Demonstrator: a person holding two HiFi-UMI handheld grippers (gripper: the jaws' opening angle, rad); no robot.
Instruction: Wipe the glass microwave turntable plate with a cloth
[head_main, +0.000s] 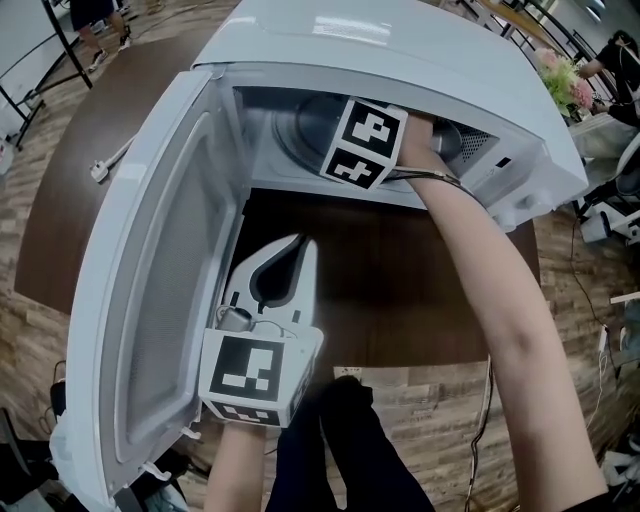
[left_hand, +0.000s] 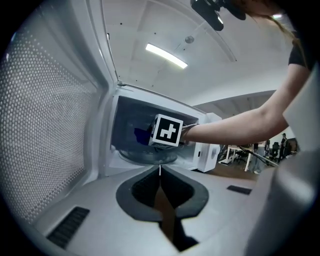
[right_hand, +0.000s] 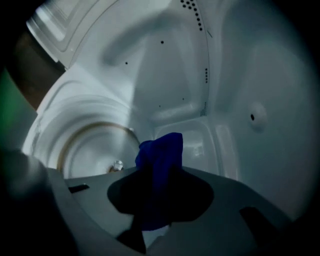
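Inside microwave, round glass plate, bunched blue cloth

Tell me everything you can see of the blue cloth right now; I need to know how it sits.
The blue cloth is dark blue, soft-looking fabric, bunched and creased rather than spread flat. It is pinched between the shut jaws of the right gripper, and a rumpled tuft sticks out past their tips. It is inside the microwave cavity, close to the glass turntable plate. Whether it touches the plate cannot be told.
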